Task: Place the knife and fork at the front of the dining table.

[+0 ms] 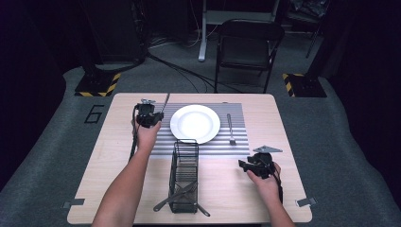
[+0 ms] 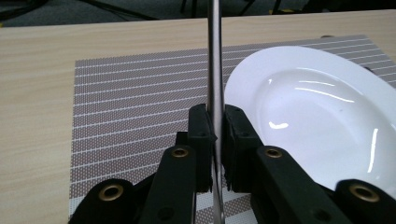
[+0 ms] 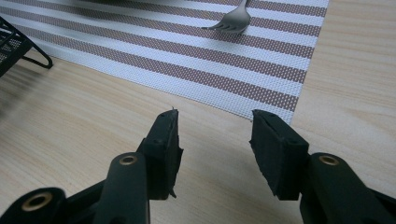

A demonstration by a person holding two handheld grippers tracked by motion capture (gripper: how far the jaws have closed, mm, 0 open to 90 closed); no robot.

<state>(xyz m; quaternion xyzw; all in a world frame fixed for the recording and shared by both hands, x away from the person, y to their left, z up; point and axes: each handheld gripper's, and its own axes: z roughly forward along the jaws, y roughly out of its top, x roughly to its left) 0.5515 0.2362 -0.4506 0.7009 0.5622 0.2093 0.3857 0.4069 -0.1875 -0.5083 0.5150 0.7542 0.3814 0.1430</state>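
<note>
My left gripper (image 1: 150, 115) is shut on a slim metal utensil (image 1: 165, 101), which points up and away just left of the white plate (image 1: 195, 124). In the left gripper view the jaws (image 2: 215, 116) clamp this utensil (image 2: 215, 56) edge-on over the striped placemat (image 2: 130, 93), with the plate (image 2: 317, 107) to the right. A fork (image 1: 230, 128) lies on the placemat to the right of the plate. My right gripper (image 1: 243, 165) hovers open over bare wood near the mat's front right corner. In the right gripper view its jaws (image 3: 215, 135) hold nothing, and the fork's tines (image 3: 233, 21) lie beyond.
A black wire caddy (image 1: 184, 165) stands at the table's front centre, with dark utensils (image 1: 175, 196) lying across its near end. Its corner (image 3: 14, 46) also appears in the right gripper view. A folding chair (image 1: 248, 45) and floor cables lie behind the table.
</note>
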